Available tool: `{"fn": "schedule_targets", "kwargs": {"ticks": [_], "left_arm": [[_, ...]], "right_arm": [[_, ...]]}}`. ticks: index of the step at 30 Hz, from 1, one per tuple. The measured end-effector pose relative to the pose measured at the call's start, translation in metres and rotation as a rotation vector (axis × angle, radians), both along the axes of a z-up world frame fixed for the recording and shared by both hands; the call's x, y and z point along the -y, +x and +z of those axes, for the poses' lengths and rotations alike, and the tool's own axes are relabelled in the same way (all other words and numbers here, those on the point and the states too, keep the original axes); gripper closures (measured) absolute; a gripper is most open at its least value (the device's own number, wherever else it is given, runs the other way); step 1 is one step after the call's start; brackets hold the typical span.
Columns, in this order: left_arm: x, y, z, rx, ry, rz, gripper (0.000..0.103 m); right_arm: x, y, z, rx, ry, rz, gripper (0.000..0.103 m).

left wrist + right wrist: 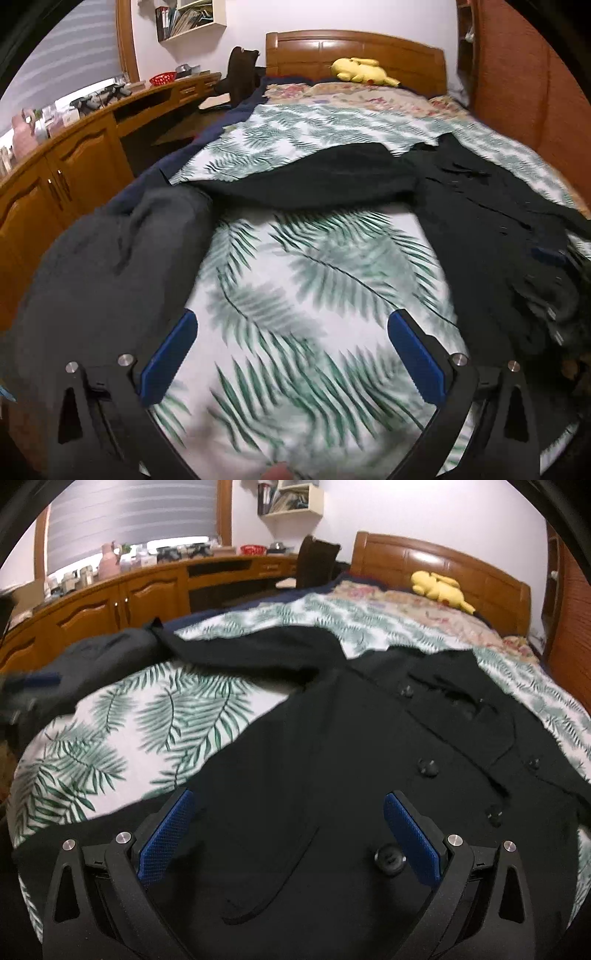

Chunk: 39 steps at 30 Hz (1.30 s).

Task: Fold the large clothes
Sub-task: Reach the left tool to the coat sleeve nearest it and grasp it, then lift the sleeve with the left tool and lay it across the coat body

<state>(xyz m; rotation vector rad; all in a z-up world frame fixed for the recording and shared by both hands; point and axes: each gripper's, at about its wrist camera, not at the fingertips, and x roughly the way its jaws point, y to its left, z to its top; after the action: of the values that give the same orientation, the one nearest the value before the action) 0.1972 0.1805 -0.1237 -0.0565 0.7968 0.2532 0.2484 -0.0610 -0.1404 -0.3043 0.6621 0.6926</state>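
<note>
the black coat (332,746) lies spread front-up on the bed (314,258), over the palm-leaf cover, its buttons showing and one sleeve (306,177) stretched out sideways toward a grey garment (110,251) heaped at the bed's left edge. the likeliest slip from here, as i judge it, is a shallow pinch: the cloth looks thick and heavy, so a hold on only the top layer could let the panel slide out mid-fold and leave the coat skewed. the long sleeve could also drag across the grey garment and pull it along, since the two lie touching or nearly so; which, i cannot tell.

the left gripper (291,354) hangs over bare bedcover between the grey garment and the coat, jaws spread wide and empty. the right gripper (290,834) sits low over the coat's lower front, jaws also wide apart, holding nothing, with a button (389,858) just inside the right-hand pad (412,842). both point toward the headboard (443,565).
</note>
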Motion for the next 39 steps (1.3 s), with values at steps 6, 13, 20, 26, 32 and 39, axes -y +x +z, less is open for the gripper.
{"fn": "schedule_targets", "kwargs": {"ticks": [6, 13, 20, 26, 32, 39], "left_arm": [[-0.031, 0.054, 0.003, 0.008, -0.055, -0.021, 0.003], [-0.065, 0.110, -0.009, 0.000, -0.101, 0.027, 0.028], [-0.103, 0.143, -0.035, -0.040, -0.238, 0.120, 0.035], [-0.114, 0.157, -0.043, -0.047, -0.291, 0.148, 0.035], [-0.113, 0.176, -0.048, -0.066, -0.275, 0.156, 0.067], [-0.100, 0.182, -0.036, -0.086, -0.189, 0.136, 0.103]], "right_arm": [[0.000, 0.005, -0.009, -0.038, 0.006, 0.000, 0.000], [0.002, 0.011, -0.014, -0.073, 0.016, -0.015, 0.000], [-0.001, 0.010, -0.016, -0.064, -0.002, -0.011, 0.000], [-0.001, 0.010, -0.016, -0.069, 0.000, -0.009, 0.000], [-0.002, 0.010, -0.016, -0.070, 0.000, -0.008, 0.000], [-0.003, 0.008, -0.016, -0.067, -0.005, -0.001, 0.000]]}}
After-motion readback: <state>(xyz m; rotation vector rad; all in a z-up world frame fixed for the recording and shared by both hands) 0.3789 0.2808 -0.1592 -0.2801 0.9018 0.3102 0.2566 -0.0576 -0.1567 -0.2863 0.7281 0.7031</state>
